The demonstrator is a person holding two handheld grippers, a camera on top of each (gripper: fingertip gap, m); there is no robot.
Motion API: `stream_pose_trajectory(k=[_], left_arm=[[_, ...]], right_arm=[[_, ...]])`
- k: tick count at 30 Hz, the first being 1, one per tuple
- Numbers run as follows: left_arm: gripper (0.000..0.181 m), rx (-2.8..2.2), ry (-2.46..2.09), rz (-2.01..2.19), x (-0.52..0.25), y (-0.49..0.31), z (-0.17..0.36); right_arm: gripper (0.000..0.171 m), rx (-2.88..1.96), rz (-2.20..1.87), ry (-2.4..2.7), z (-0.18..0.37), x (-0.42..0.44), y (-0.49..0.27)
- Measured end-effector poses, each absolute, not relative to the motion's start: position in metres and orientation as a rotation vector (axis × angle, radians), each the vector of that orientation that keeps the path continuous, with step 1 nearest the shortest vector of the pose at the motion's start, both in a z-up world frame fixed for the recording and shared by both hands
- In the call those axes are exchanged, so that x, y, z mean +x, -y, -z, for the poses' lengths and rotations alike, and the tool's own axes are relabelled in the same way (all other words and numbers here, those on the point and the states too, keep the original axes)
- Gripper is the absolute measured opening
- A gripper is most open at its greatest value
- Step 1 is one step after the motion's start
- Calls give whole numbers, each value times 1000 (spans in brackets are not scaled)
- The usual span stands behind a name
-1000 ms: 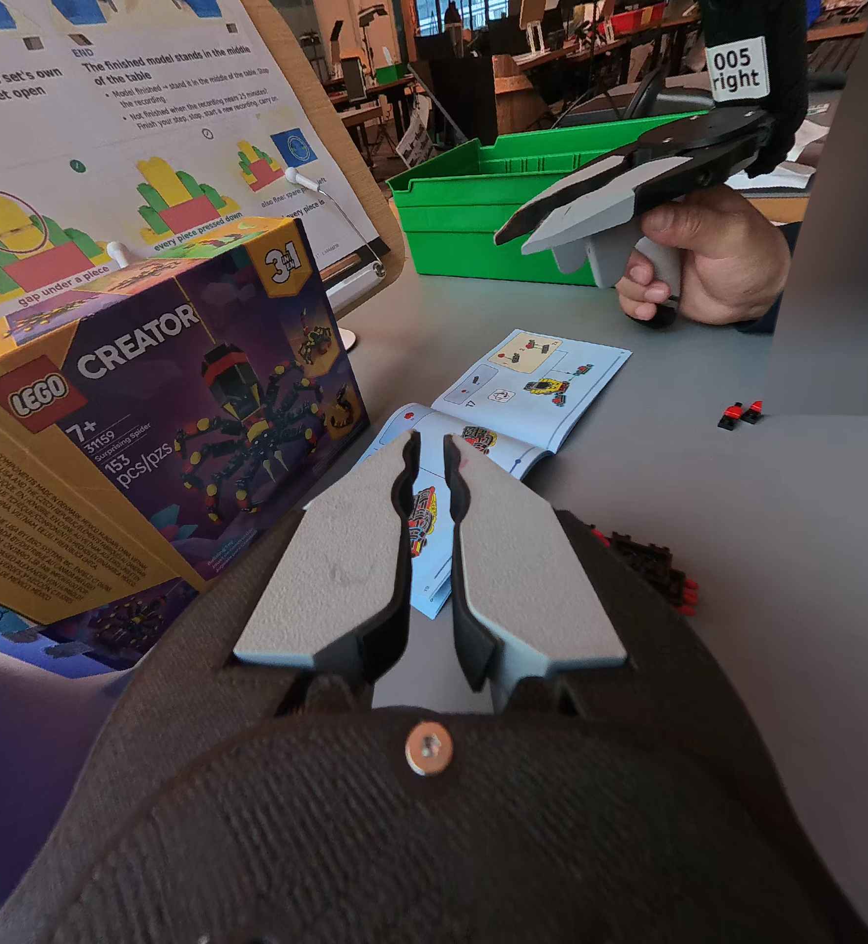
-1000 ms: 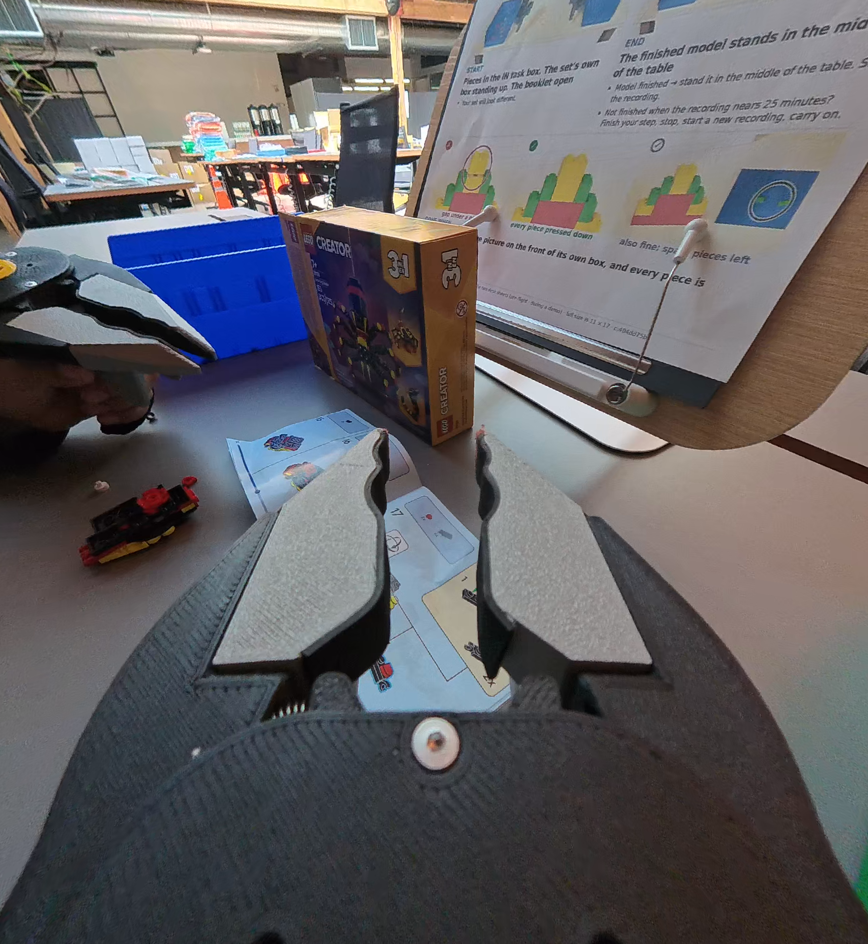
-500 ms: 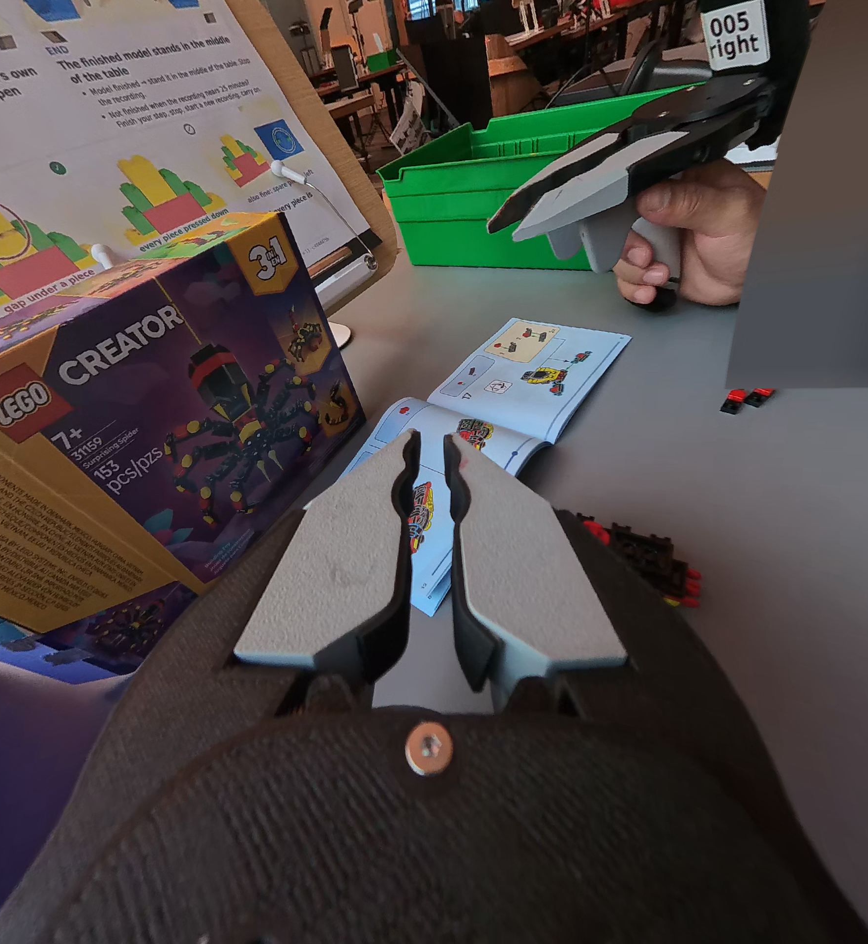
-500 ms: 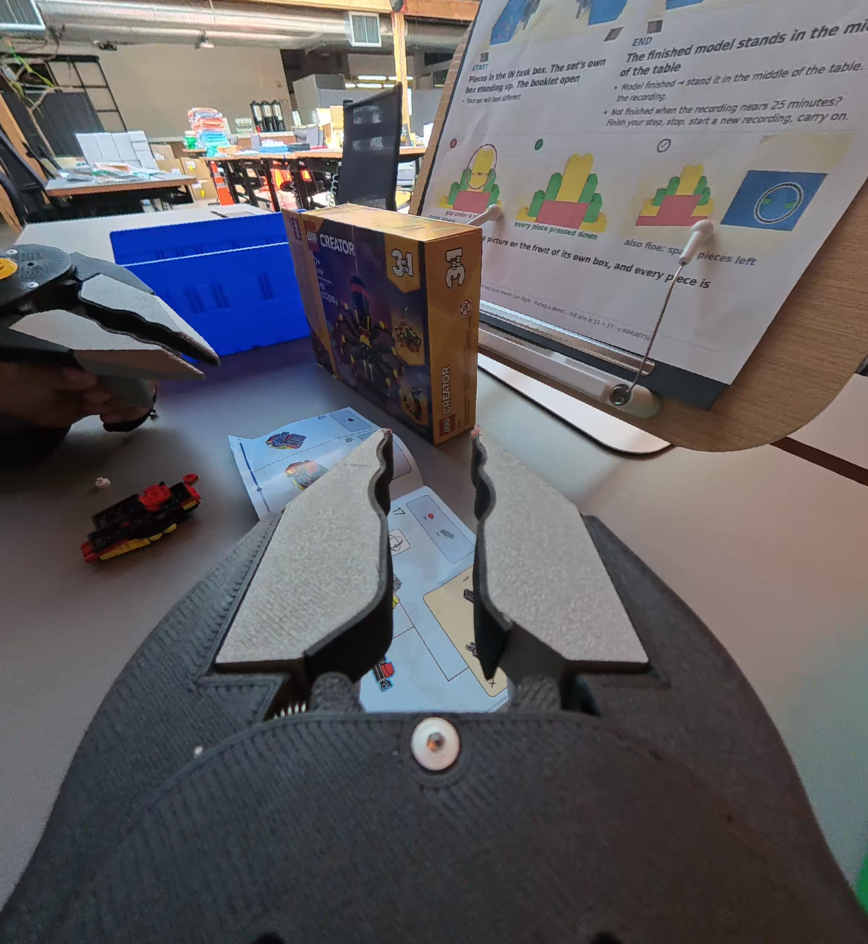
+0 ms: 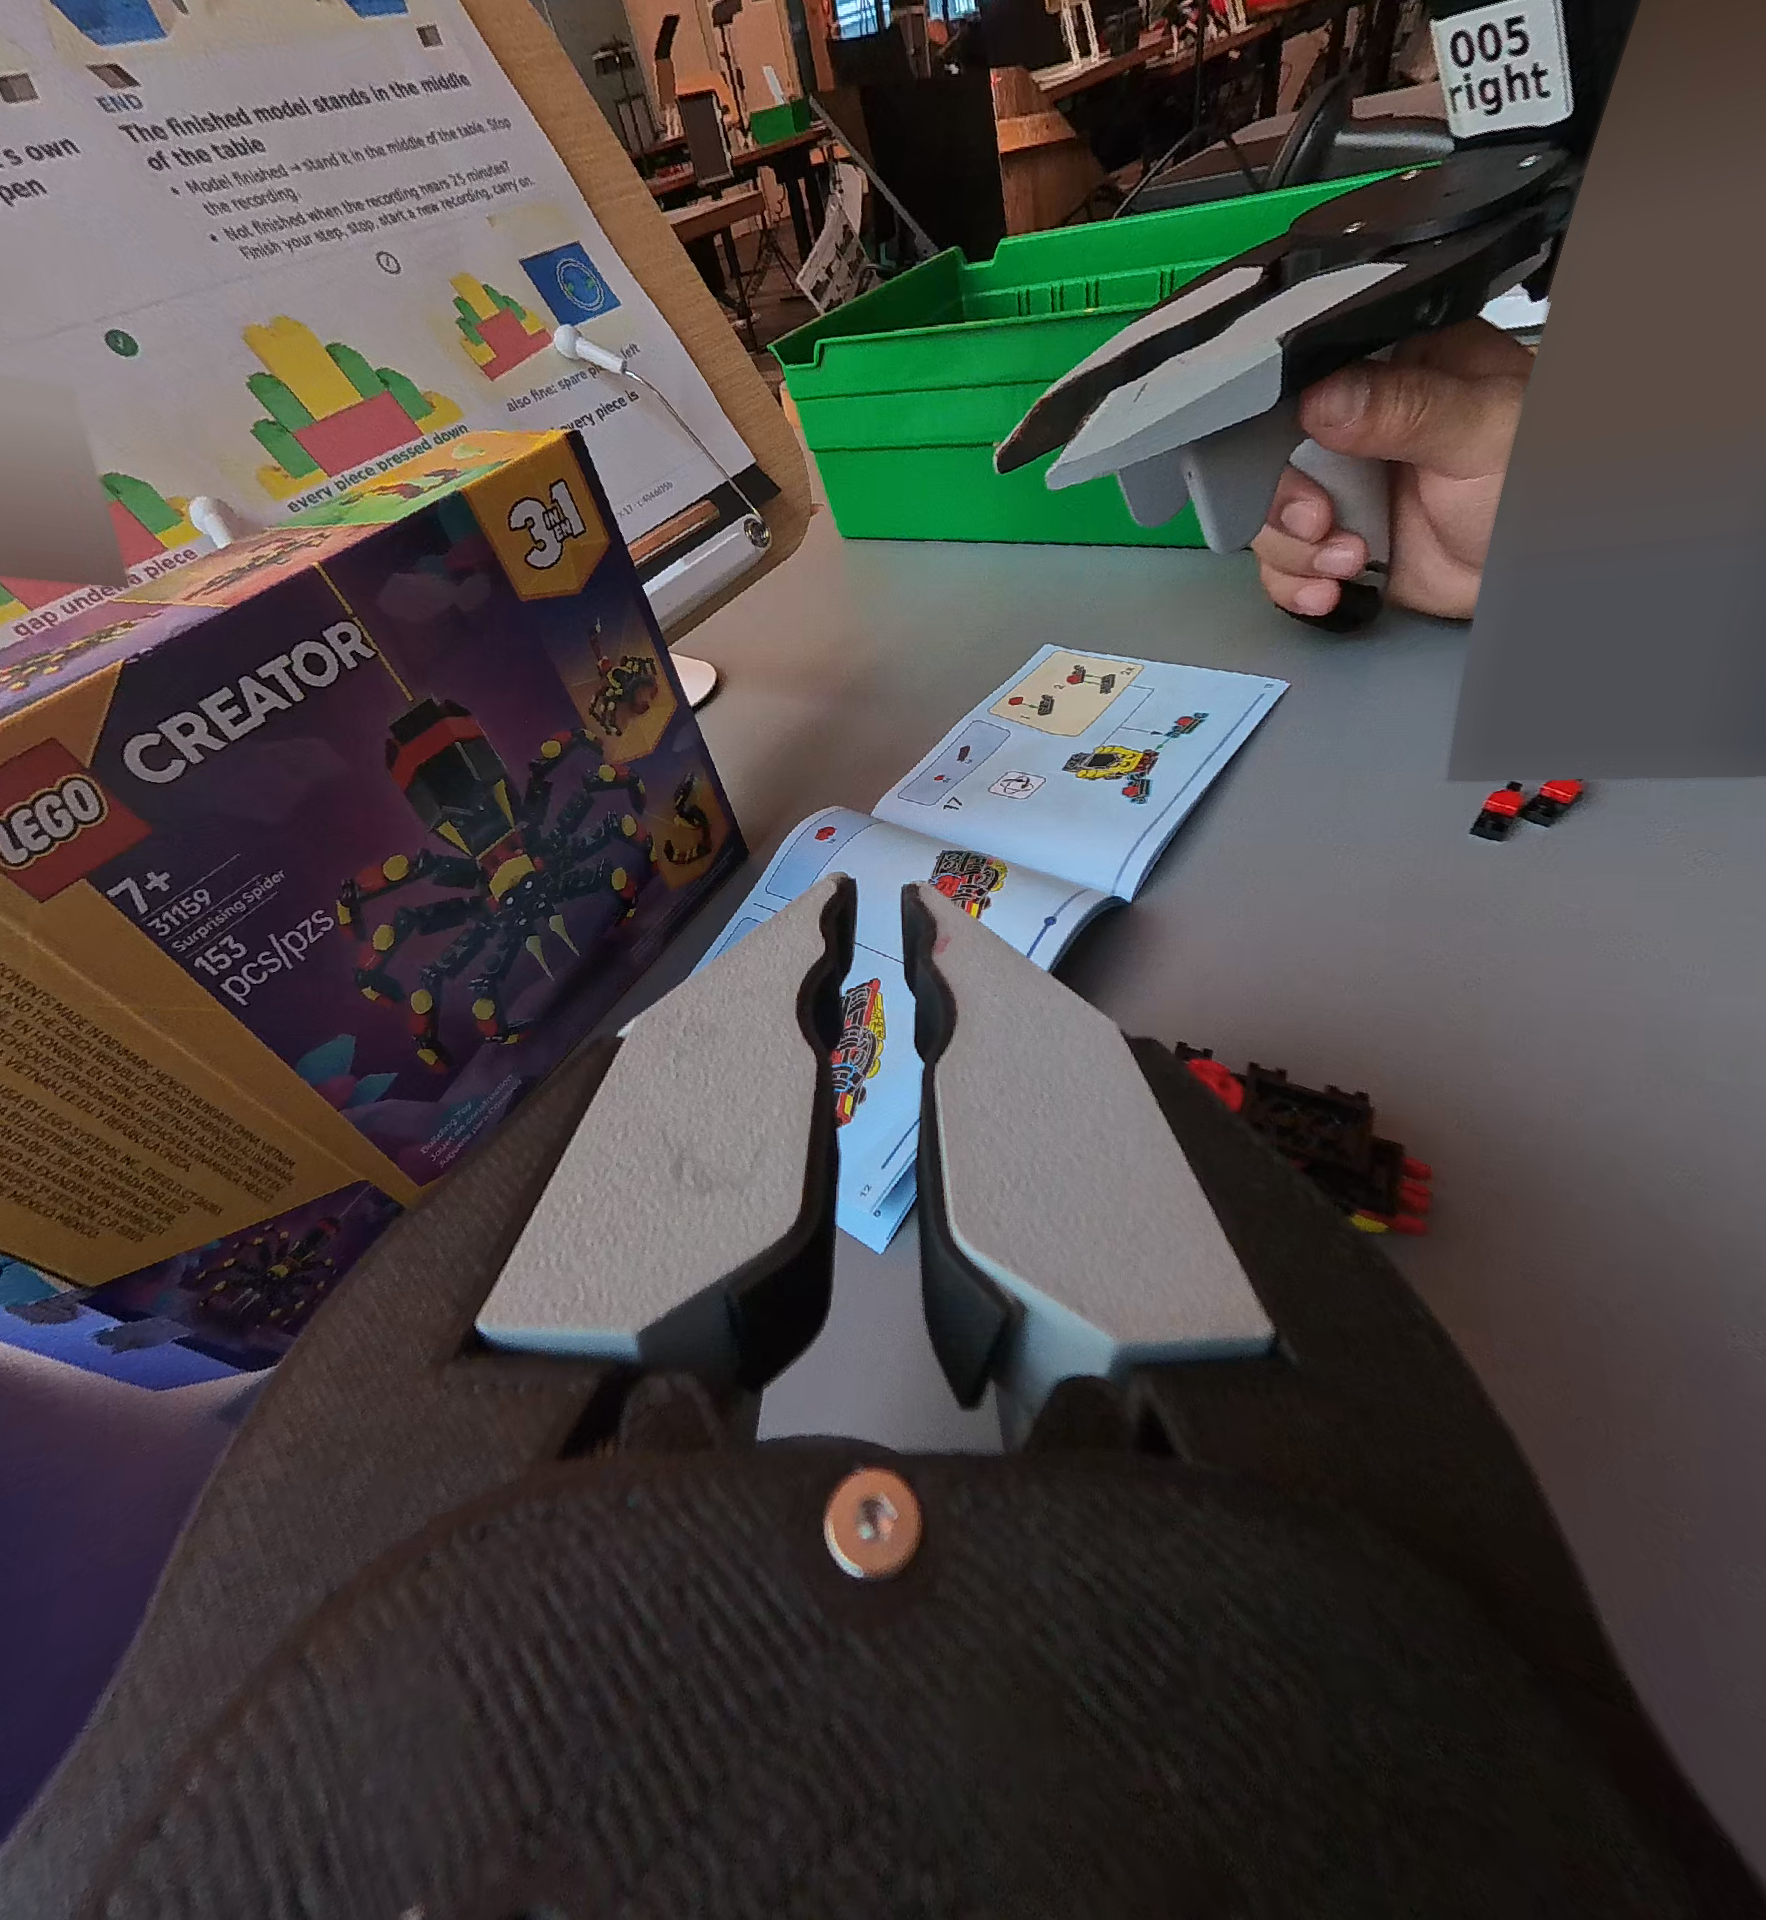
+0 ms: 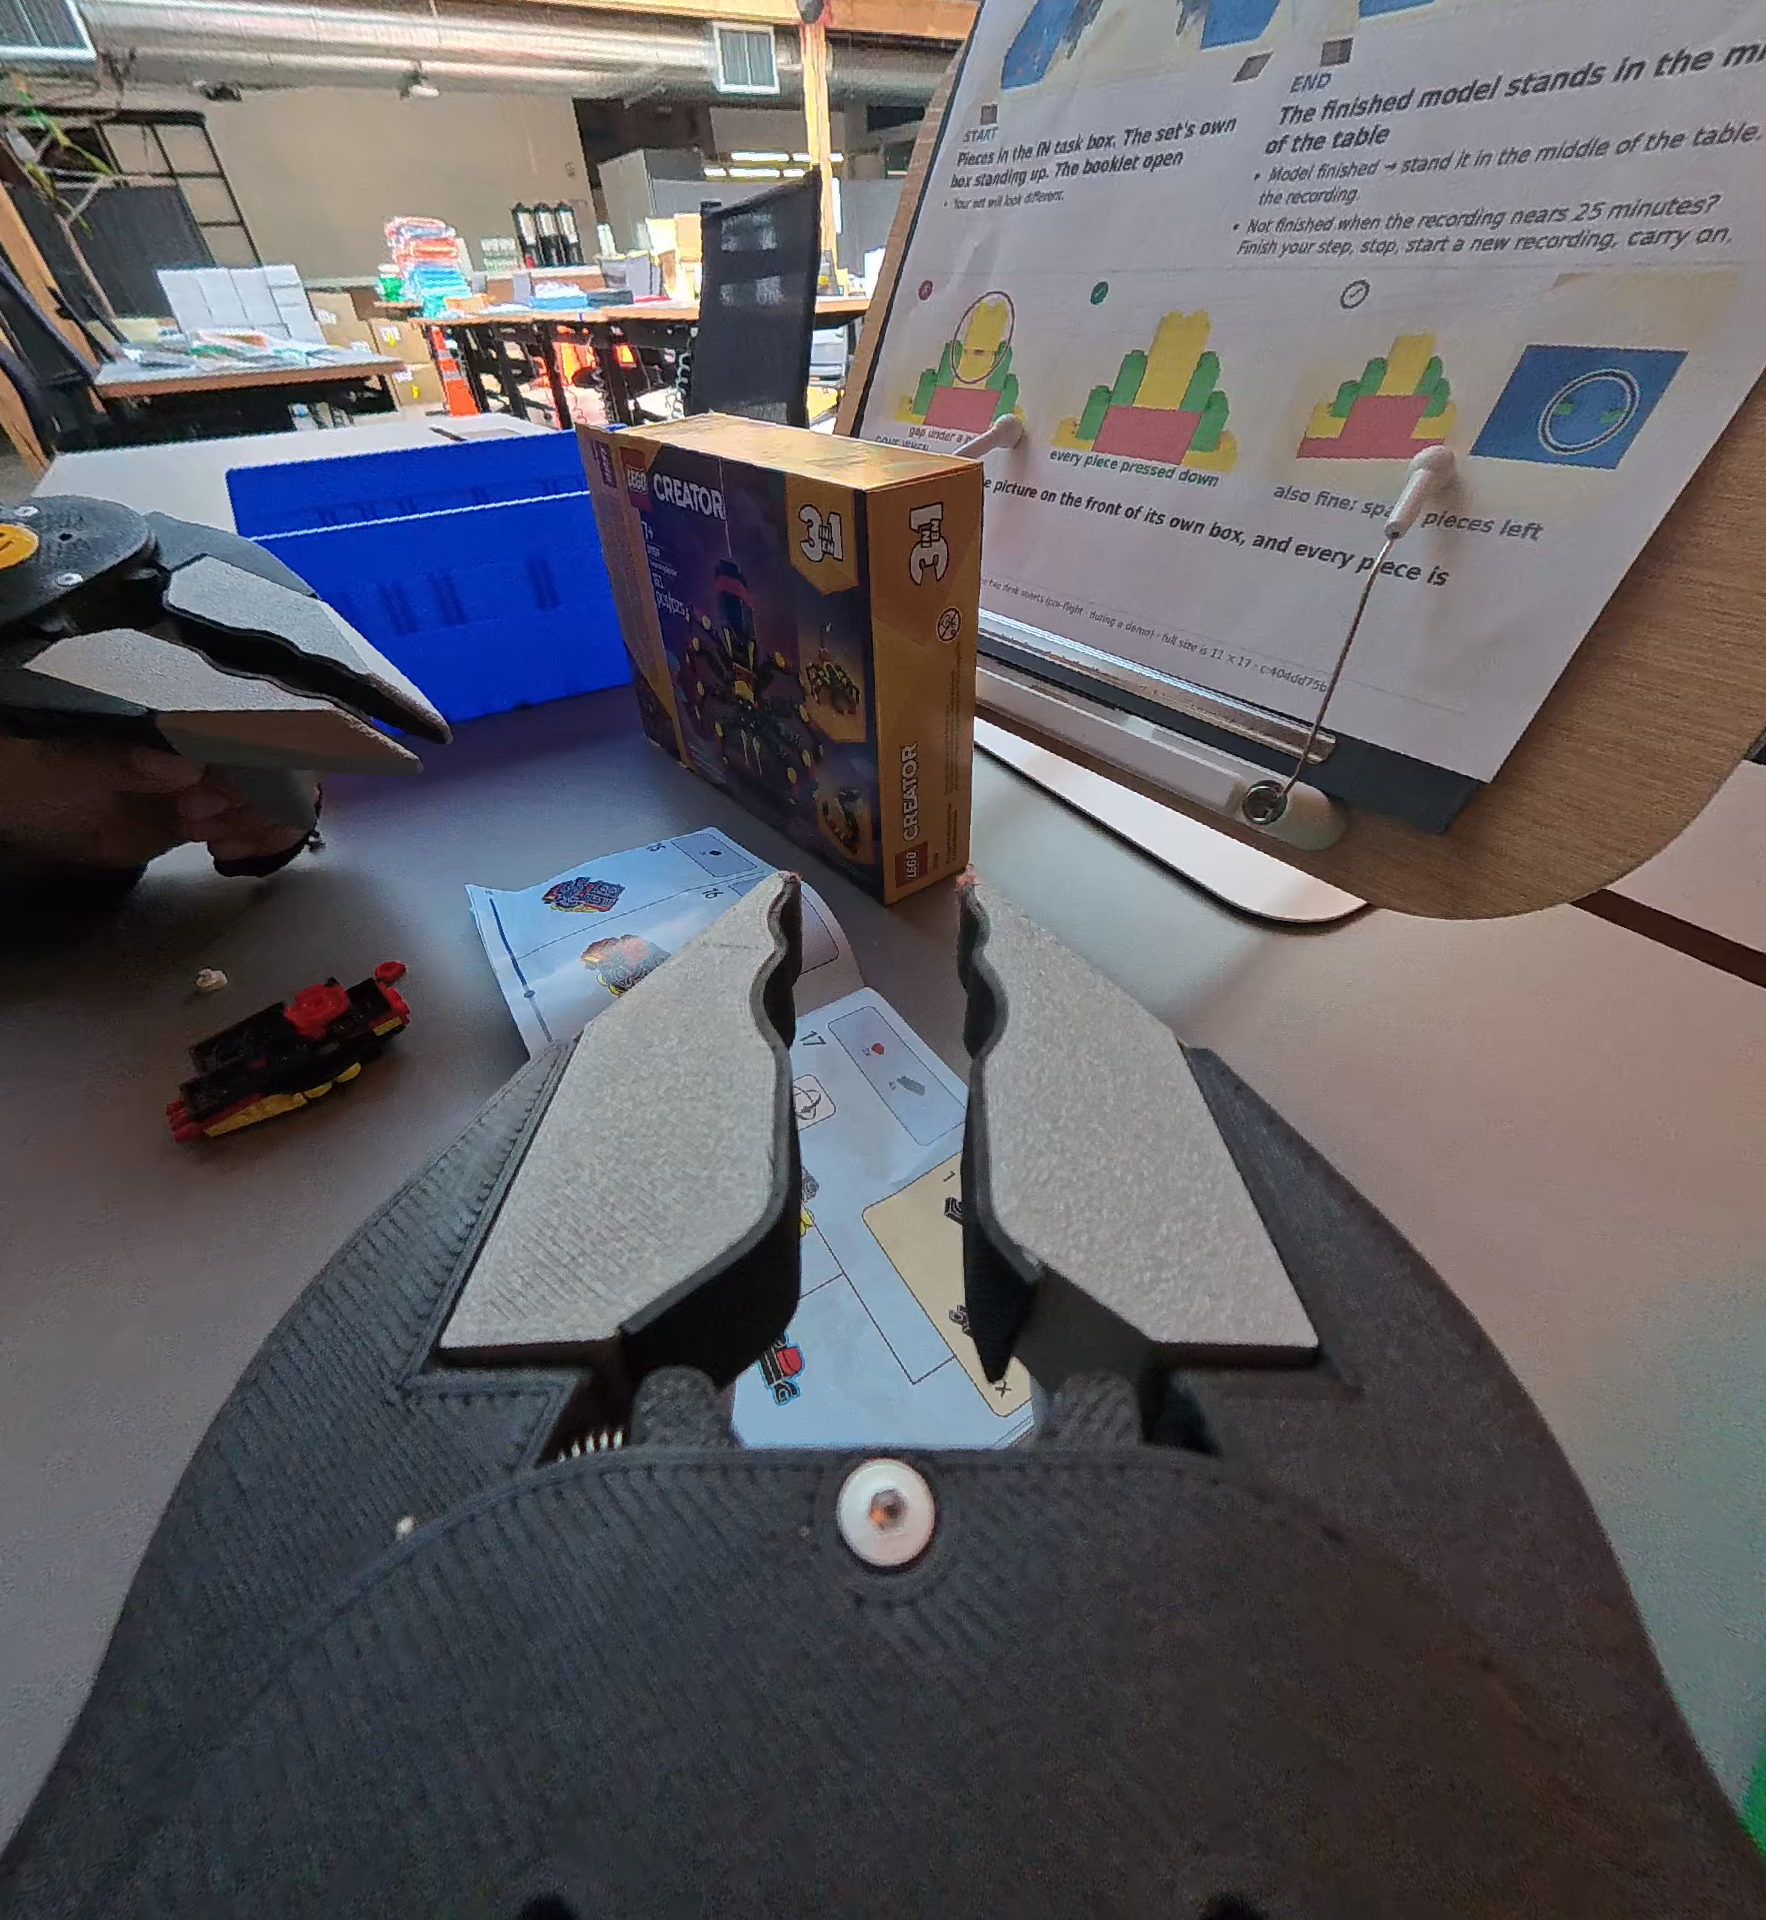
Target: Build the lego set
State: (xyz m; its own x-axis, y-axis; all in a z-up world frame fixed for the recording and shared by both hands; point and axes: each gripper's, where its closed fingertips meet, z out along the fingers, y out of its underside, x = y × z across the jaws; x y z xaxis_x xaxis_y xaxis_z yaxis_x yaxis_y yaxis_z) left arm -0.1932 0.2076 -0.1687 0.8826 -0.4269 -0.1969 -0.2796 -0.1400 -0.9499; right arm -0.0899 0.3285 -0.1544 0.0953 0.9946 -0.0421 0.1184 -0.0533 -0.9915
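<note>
A partly built black, red and yellow model point(image 6: 287, 1049) lies on the grey table, left of the open instruction booklet point(image 6: 630, 914). In the left wrist view the model point(image 5: 1315, 1132) sits just right of my left gripper point(image 5: 879, 894), which is nearly shut with only a thin gap and holds nothing, above the booklet point(image 5: 1087, 769). My right gripper point(image 6: 879, 883) is open and empty, hovering over the booklet's right page. Two small red-and-black pieces point(image 5: 1528, 805) lie apart at the right. Each gripper shows in the other's view, the right point(image 5: 1024, 457) and the left point(image 6: 432, 743).
The set's box point(image 6: 785, 644) stands upright behind the booklet. A wooden board with an instruction sheet point(image 6: 1378, 312) leans behind it. A blue bin point(image 6: 443, 582) is at the back left, a green bin point(image 5: 920, 416) at the far right. A tiny white bit point(image 6: 209, 977) lies near the model. Measured from the fingertips, the tiny white bit point(image 6: 209, 977) is 12 centimetres or so from the left gripper and 25 centimetres from the right.
Both grippers have drifted only slightly. The right gripper's fingers have narrowed a little. Nothing was picked up or put down.
</note>
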Motion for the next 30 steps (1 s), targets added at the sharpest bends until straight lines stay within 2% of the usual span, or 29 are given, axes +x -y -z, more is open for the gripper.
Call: stream_pose_trajectory(k=[5, 7, 10, 13, 23, 25, 30], left_arm=[[11, -1801, -720, 350, -163, -190, 185], [23, -1824, -820, 399, -150, -179, 192], [28, -1861, -942, 488, -134, -162, 204], [44, -1972, -998, 506, -131, -156, 223], [64, -2114, -984, 432, -137, -161, 243], [58, -2131, -1008, 421, -136, -160, 247], [26, -2144, -1013, 438, -135, -159, 249]], right_arm=[[26, -1376, -1114, 1205, 155, -90, -328], [26, -1375, -1115, 1204, 154, -90, -328], [26, -1376, -1117, 1207, 154, -90, -328], [26, -1376, -1116, 1214, 155, -91, -327], [27, -1370, -1113, 1245, 158, -93, -322], [27, -1369, -1110, 1246, 158, -94, -322], [28, -1356, -1113, 1259, 157, -94, -318]])
